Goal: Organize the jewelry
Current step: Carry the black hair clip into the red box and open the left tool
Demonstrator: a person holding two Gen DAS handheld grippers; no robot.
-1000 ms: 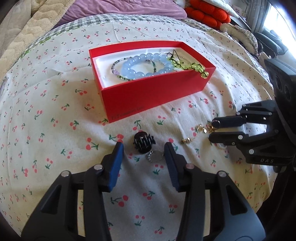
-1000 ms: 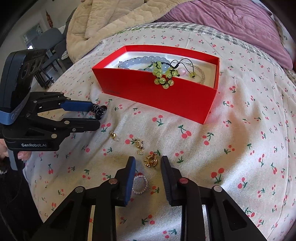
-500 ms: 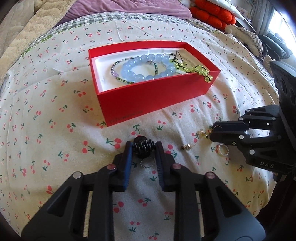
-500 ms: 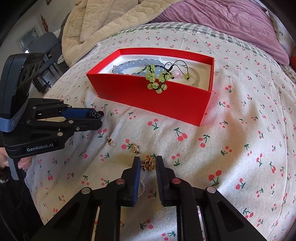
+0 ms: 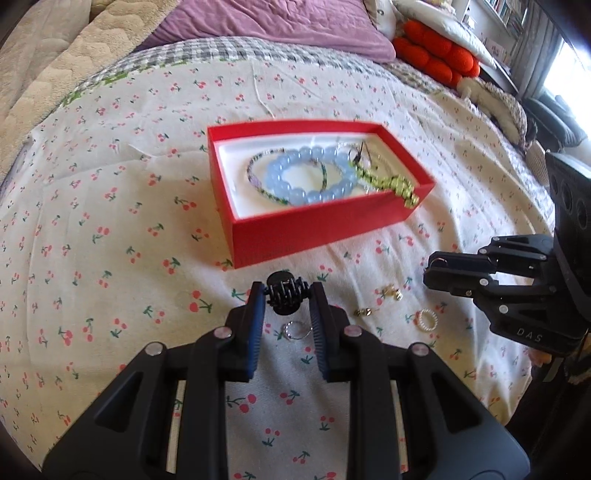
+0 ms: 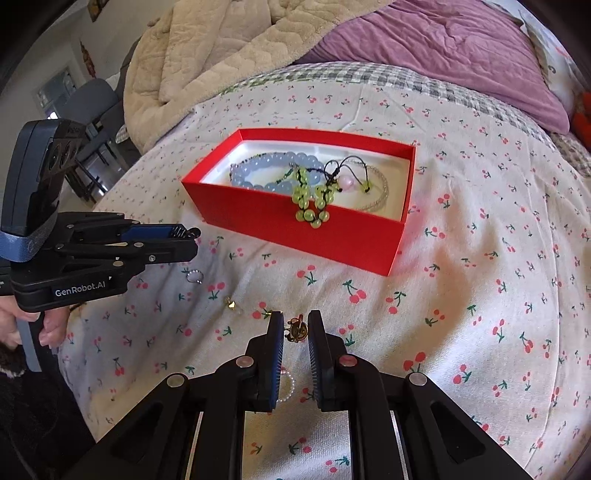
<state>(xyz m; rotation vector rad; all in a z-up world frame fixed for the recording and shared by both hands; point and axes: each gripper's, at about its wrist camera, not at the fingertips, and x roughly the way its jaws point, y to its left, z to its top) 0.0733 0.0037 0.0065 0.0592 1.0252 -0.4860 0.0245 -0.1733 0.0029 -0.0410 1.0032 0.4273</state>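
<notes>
A bed [image 5: 110, 206] covered by a cream sheet printed with red cherries carries the work; a purple blanket [image 5: 277, 33] and a beige quilt [image 6: 221, 48] lie at its far end.

The red box [image 5: 325, 229] is the landmark. It is rectangular and open-topped with a white lining. In the left wrist view its long axis runs from near left to far right. Inside lie a blue bead bracelet [image 5: 306, 177] and a thin multicoloured bracelet [image 5: 258, 181]. A green bead bracelet [image 6: 312, 201] on black cord hangs over the box's near wall.

On the sheet in front of the box lie a silver ring [image 5: 295, 329], a small gold earring [image 5: 364, 312], a gold charm piece [image 5: 391, 292] and a pearl ring [image 5: 427, 319].

The left gripper [image 5: 288, 295] is in front of the box's near wall. Its jaws are partly closed on a black hair claw [image 5: 286, 297], contacting both ends of it. The claw's long axis lies across the jaws, teeth towards the camera, above the silver ring.

The right gripper [image 6: 295, 328] is in front of the box, to the right of the left gripper. Its jaws are nearly closed, clamping a small gold ornament [image 6: 295, 329] at the fingertips, raised above the sheet.
</notes>
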